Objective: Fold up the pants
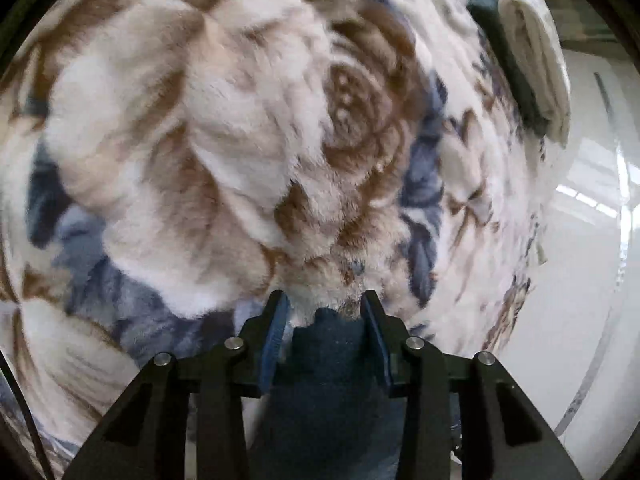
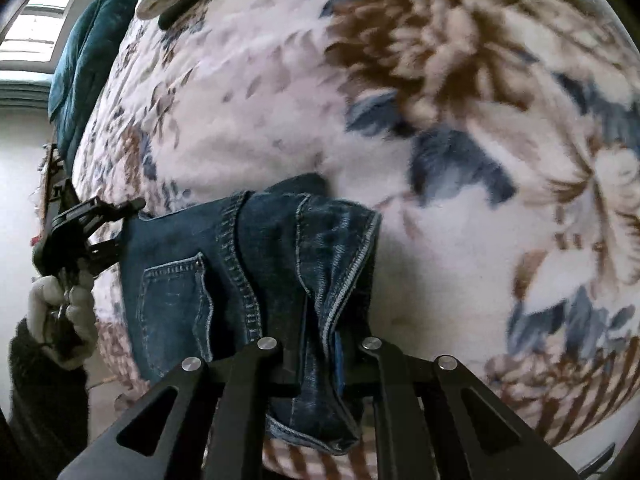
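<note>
Dark blue jeans point(image 2: 260, 248) lie bunched on a floral fleece blanket point(image 2: 280, 100), back pocket point(image 2: 172, 300) facing up. My right gripper point(image 2: 320, 356) is shut on a thick fold of denim at the near end, beside the zipper. My left gripper point(image 2: 126, 224) grips the jeans' left edge, held by a hand in a pale glove point(image 2: 60, 304). In the left wrist view, the left gripper point(image 1: 325, 320) has dark denim point(image 1: 328, 364) filling the gap between its blue pads point(image 1: 276, 336), low over the blanket point(image 1: 200, 140).
A folded white towel point(image 1: 536, 52) rests on teal cloth point(image 1: 488, 0) at the blanket's far edge; the same teal cloth point(image 2: 84, 48) shows at the upper left in the right wrist view. Glossy white floor point(image 1: 580, 260) runs beside the bed.
</note>
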Motion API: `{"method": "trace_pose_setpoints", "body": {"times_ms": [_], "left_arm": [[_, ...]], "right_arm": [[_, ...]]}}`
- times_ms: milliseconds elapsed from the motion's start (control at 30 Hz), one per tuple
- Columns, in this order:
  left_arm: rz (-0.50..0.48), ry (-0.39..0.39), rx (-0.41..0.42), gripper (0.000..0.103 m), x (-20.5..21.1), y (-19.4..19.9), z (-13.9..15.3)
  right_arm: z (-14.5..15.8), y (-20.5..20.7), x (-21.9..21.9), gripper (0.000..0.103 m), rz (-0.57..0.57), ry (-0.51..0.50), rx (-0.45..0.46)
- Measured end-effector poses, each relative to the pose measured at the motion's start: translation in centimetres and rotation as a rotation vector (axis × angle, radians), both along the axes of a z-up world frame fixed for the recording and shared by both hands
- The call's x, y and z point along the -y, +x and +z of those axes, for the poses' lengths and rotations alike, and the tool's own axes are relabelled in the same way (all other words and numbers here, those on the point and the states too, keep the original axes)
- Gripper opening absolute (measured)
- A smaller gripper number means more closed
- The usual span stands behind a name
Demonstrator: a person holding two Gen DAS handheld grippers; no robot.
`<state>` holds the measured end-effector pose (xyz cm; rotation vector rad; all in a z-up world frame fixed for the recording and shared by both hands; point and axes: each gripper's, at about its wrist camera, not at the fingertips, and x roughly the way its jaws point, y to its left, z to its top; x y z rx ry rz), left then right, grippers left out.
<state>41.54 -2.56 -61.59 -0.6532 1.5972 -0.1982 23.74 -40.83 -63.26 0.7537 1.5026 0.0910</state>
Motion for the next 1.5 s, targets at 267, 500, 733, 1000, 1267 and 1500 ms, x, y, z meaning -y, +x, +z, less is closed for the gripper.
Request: {"method": "trace_pose_setpoints", "body": {"times_ms": [267,500,733,1000,1267,1500], "left_arm": [[-0.159,0.021,0.172,0.094,0.8,-5.1,5.7],[-0.211,0.106,0.087,0.093,1.6,-11.0,3.8],[-0.266,0.140,0.096,0.093,2.7,-12.8,4.4],[-0.296,0.178,0.098,0.093,3.0,-13.7,4.6],[-0.225,0.109,0.064,0.094,1.8,-13.0,3.4],[-0.205,0.099,0.066,0.094,1.3,-13.1,2.9]], "right_arm": [[-0.1,-5.0,2.7,0.084,-0.186,0.184,-0.091],[1.4,-6.8,-1.5,0.023,-0.130,0.041,-0.022],[5.6,-7.6,-1.9,0.018,-0.078,-0.019,0.054],[0.0,-9.2,-1.5,0.061,-0.077,0.071,-0.165],[-4.6,-14.2,-1.8,0.080,-0.470,0.482,-0.086],[-2.0,-13.1,-2.5,0.030,-0.478,0.315,0.049]]}}
